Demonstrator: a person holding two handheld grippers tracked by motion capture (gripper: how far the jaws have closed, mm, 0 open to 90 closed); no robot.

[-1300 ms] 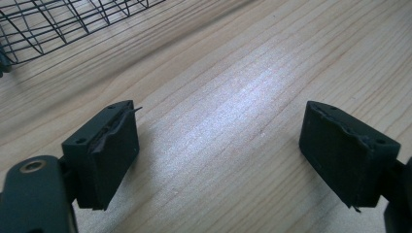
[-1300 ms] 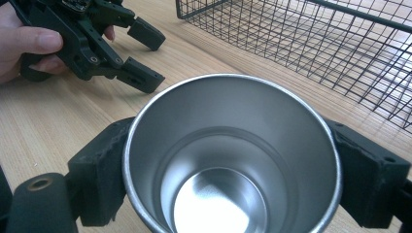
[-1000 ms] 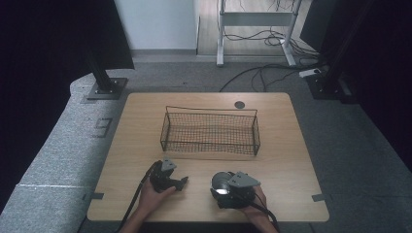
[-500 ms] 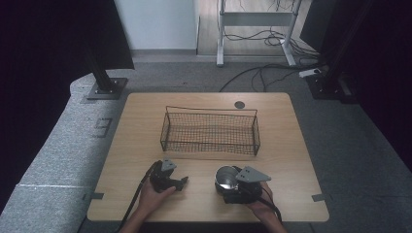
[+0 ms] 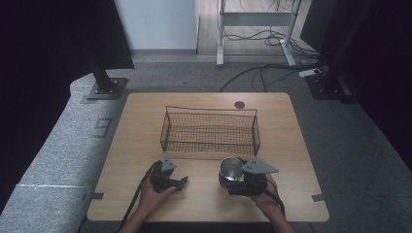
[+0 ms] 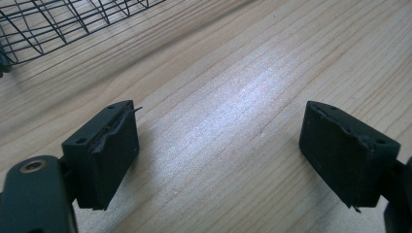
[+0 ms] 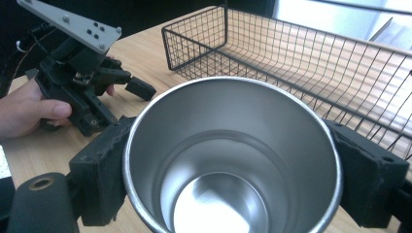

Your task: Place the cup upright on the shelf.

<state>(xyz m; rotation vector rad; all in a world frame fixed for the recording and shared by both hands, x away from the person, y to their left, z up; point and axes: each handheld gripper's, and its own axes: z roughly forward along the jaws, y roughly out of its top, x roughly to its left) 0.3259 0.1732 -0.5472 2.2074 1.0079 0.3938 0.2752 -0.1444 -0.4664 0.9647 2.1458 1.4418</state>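
A shiny steel cup [image 7: 228,160] sits between the two black jaws of my right gripper [image 7: 228,174], which press on its sides; its mouth faces the camera and it is empty. In the high view the cup [image 5: 231,168] is held just above the table's front right, before the wire basket [image 5: 210,130]. My left gripper [image 5: 180,182] rests at the front left in a hand, jaws wide apart. In the left gripper view its pads [image 6: 109,145] stand open over bare wood, nothing between them [image 6: 218,155].
The black wire basket [image 7: 311,63] stands empty in the middle of the wooden table [image 5: 141,121], just beyond the cup. A dark round grommet [image 5: 239,104] sits near the far edge. Cables trail from both grippers toward the front edge.
My right gripper has risen with the cup, turning so the cup's mouth shows more from above. The left gripper has stayed where it was.
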